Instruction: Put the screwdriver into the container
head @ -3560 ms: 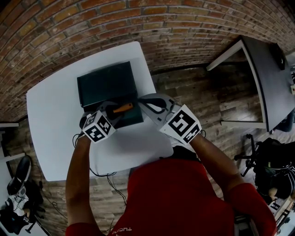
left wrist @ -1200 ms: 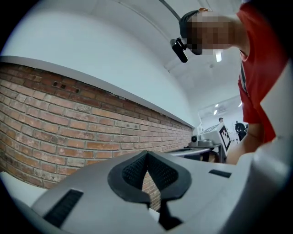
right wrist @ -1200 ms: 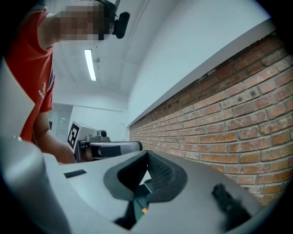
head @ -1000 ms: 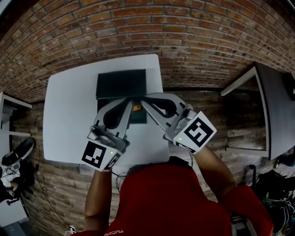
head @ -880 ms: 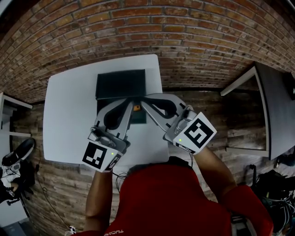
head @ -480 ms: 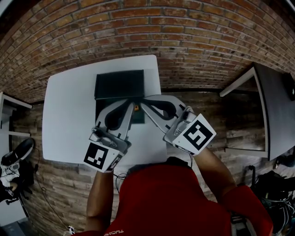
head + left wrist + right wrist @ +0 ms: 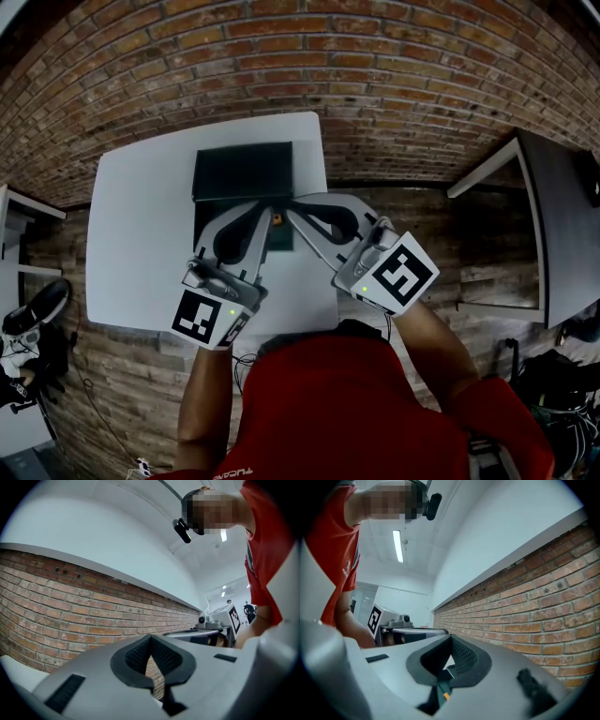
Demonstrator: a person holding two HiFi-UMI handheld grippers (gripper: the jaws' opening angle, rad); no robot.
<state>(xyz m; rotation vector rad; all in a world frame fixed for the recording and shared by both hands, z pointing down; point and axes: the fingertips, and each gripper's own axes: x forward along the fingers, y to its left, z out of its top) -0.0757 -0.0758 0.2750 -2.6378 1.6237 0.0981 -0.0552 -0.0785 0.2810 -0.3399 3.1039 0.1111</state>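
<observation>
A dark container point(image 7: 242, 172) sits at the back of the white table point(image 7: 141, 234), its open part lying toward me. Between the two gripper tips only the orange handle of the screwdriver point(image 7: 277, 218) shows, lying inside the container; the rest is hidden. My left gripper point(image 7: 265, 208) hangs level above the container's near end with its jaws shut and nothing in them point(image 7: 151, 637). Beside it my right gripper point(image 7: 289, 204) is also shut and empty point(image 7: 451, 637). A speck of the orange handle point(image 7: 446, 696) shows below its pads.
A brick wall point(image 7: 309, 66) runs right behind the table. The table's right edge point(image 7: 328, 187) lies close to the container, with wooden floor point(image 7: 412, 225) beyond it. A dark desk point(image 7: 562, 234) stands at the far right. Cables point(image 7: 103, 412) and shoes point(image 7: 33, 319) lie on the floor at the left.
In the earliest frame the screwdriver was at my left gripper's tips over the container; now it lies inside and both grippers are clear of it. Over the last second nothing visibly moved.
</observation>
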